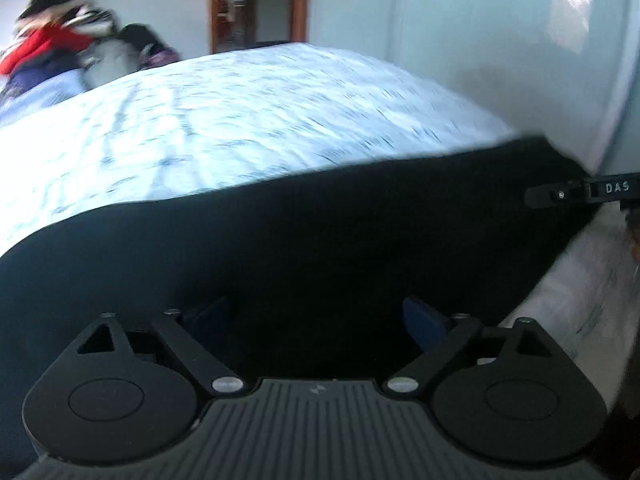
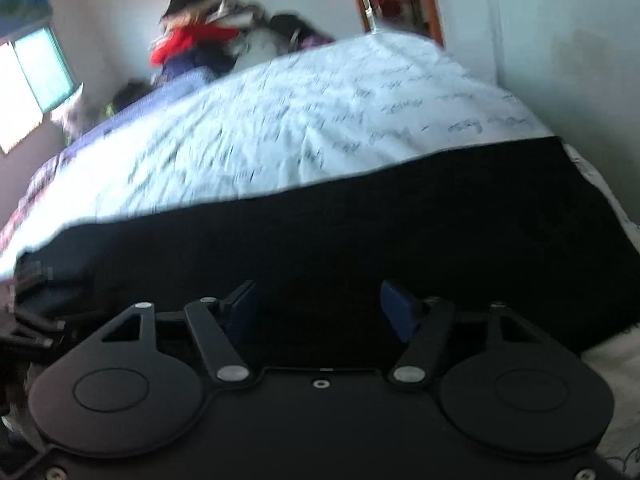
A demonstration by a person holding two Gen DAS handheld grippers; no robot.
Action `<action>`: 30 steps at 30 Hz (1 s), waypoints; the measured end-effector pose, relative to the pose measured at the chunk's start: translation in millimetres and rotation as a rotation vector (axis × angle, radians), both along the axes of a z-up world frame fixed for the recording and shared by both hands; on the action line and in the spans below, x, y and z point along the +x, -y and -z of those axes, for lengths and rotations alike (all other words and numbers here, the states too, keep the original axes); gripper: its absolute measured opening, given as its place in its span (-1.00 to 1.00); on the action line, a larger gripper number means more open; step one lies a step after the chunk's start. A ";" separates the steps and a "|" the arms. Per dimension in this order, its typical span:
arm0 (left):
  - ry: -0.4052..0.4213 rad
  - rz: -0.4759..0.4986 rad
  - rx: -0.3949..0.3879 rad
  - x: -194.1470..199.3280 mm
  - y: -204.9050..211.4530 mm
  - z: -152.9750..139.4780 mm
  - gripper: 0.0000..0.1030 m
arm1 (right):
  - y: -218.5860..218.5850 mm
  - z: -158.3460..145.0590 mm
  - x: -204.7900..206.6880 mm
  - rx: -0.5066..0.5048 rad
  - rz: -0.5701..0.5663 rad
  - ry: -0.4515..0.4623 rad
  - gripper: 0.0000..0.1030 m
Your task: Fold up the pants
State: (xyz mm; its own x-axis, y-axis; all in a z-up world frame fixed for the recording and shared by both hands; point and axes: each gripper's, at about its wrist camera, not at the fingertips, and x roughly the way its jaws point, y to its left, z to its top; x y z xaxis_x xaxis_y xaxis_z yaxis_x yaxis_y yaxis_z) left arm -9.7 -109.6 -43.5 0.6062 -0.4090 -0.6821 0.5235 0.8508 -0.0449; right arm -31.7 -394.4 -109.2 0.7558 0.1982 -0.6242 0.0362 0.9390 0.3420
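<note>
Both tongs are seen spread, w/ nothing pinched: left gripper [image 1: 320, 320] and right gripper [image 2: 320, 308] are held low over the black pants [image 1: 320, 240], which lie flat across the near edge of the bed [image 1: 260, 112], running left to right. A clothes pile [image 2: 208, 40] sits far left, well apart. Judged step: approach for a grasp before a fold, prob. early on. Next move calls for the near hem to be pinched by each tong, then carried over evenly

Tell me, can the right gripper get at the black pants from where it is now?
Probably yes. The right gripper is open with the black pants spread on the bed directly ahead of its fingers, and nothing sits between them.
</note>
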 end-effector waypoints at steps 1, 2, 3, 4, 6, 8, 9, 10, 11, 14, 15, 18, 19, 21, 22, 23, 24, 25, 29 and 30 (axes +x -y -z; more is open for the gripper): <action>0.024 -0.014 -0.007 -4.4 -11.6 -9.0 0.75 | -2.5 -8.0 3.2 0.012 0.035 -0.008 0.33; 0.069 -0.021 -0.019 -10.7 -25.1 -17.6 0.75 | -9.1 -19.4 5.2 0.010 0.045 0.009 0.33; 0.105 -0.036 -0.016 -15.8 -36.4 -22.6 0.80 | -21.7 -29.5 11.6 0.027 0.005 0.051 0.34; 0.123 -0.055 -0.002 -17.6 -43.2 -25.0 0.85 | -39.6 -40.0 19.6 0.091 -0.075 0.097 0.36; 0.135 -0.103 0.032 -15.6 -59.9 -22.2 0.84 | -79.1 -46.8 50.6 0.220 -0.247 0.120 0.48; 0.086 -0.184 0.058 -7.5 -76.3 -14.4 0.84 | -130.8 -46.0 91.5 0.296 -0.411 0.081 0.48; 0.046 -0.213 0.048 -5.6 -85.0 -9.3 0.83 | -155.4 -44.2 111.2 0.296 -0.469 0.056 0.48; 0.019 -0.232 0.044 -5.7 -91.0 -5.0 0.85 | -182.6 -39.8 133.5 0.263 -0.505 0.027 0.48; 0.021 -0.240 0.044 -9.2 -95.8 -1.3 0.87 | -205.7 -36.8 153.1 0.222 -0.529 -0.004 0.47; 0.087 -0.226 0.068 -22.4 -92.2 5.4 0.89 | -268.2 -30.2 197.1 0.046 -0.623 -0.040 0.25; 0.102 -0.222 0.073 -26.3 -91.3 6.5 0.91 | -284.9 -23.7 215.2 -0.005 -0.644 -0.069 -0.05; 0.113 -0.219 0.052 -27.8 -90.4 11.1 0.96 | -315.6 -12.9 235.9 -0.046 -0.715 -0.153 -0.13; 0.111 -0.219 0.042 -27.3 -94.3 14.5 0.98 | -326.3 -15.9 234.6 -0.054 -0.762 -0.173 -0.13; 0.106 -0.218 0.018 -26.2 -96.9 15.6 1.00 | -334.1 -28.6 210.5 -0.084 -0.823 -0.151 -0.13; 0.108 -0.217 0.012 -25.3 -95.7 18.6 1.00 | -339.0 -29.1 207.0 -0.108 -0.855 -0.150 -0.13; 0.111 -0.216 0.007 -24.2 -97.6 21.6 1.00 | -342.7 -25.2 205.1 -0.148 -0.870 -0.147 -0.19; 0.115 -0.215 0.006 -24.1 -97.7 22.7 1.00 | -349.2 -22.7 205.2 -0.189 -0.883 -0.142 -0.24; 0.117 -0.213 0.006 -20.8 -94.4 24.1 1.00 | -349.3 -20.4 203.2 -0.200 -0.904 -0.137 -0.31; 0.112 -0.210 -0.003 -17.8 -95.3 25.9 1.00 | -350.8 -27.1 201.9 -0.183 -0.933 -0.132 -0.73; 0.112 -0.210 -0.004 -17.7 -95.5 26.0 1.00 | -351.4 -28.3 200.5 -0.195 -0.938 -0.125 -0.80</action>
